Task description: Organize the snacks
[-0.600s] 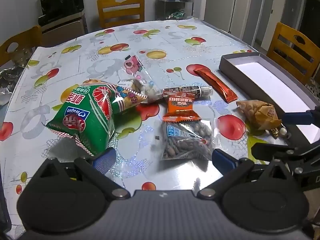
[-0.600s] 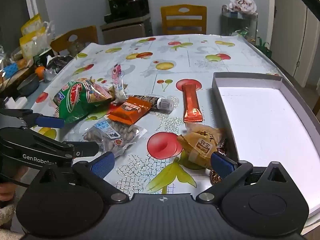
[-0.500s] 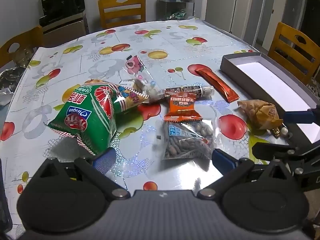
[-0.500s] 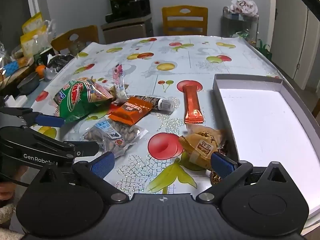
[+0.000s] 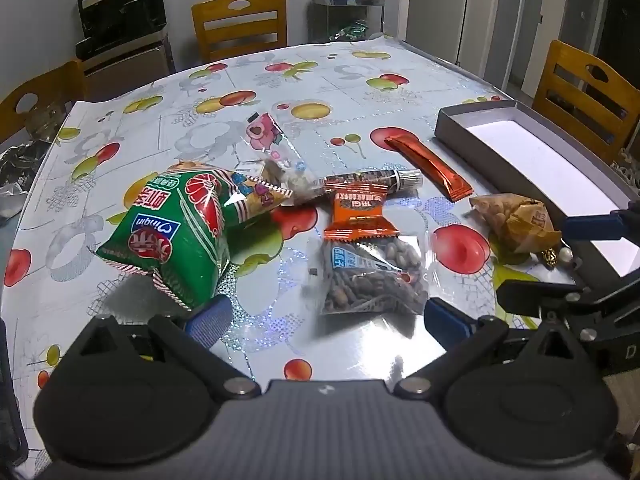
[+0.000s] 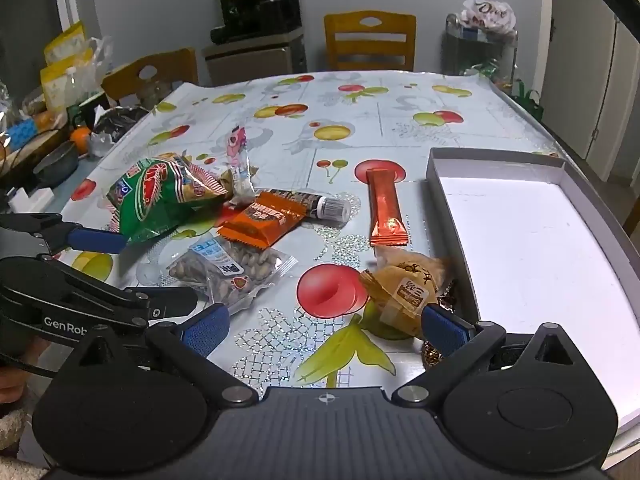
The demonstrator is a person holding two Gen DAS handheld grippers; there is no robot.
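- The snacks lie in a loose cluster on the desk (image 5: 360, 80), which wears a fruit-print cover; the grey shallow box (image 6: 520, 240) with a white floor sits at the right edge, with nothing inside it.
- The orange-red stick pack (image 6: 386, 210) lies alone between the cluster and the box; in the right wrist view its long axis runs away from the camera, nearly parallel to the box's near wall, while in the left wrist view it slants from upper left to lower right.
- The green chip bag (image 5: 176, 232) lies on its side, its print upside down in the left wrist view; "Qinqin" can be made out on a blue patch.
- The orange wrapper (image 5: 360, 212) overlaps the top of the clear nut bag (image 5: 372, 272), and a dark tube-shaped pack (image 5: 376, 180) lies crosswise behind it, its barcoded end pointing towards the box.
- A tan wrapped pastry (image 6: 404, 284) sits just beside the box's near corner, with small gold-wrapped sweets touching it.
- Only the right wrist view shows the left hand-held gripper (image 6: 140, 268) from the side, with "GenRob" readable on its arm, and the cluttered side counter at far left.
- Only the left wrist view shows a wooden chair beyond the box.
- A white bag reading "Dove" sits on a cart behind the desk.
- Both the left and the right hand-held gripper (image 6: 324, 326) stand spread wide, tilted down over the desk, nothing held.
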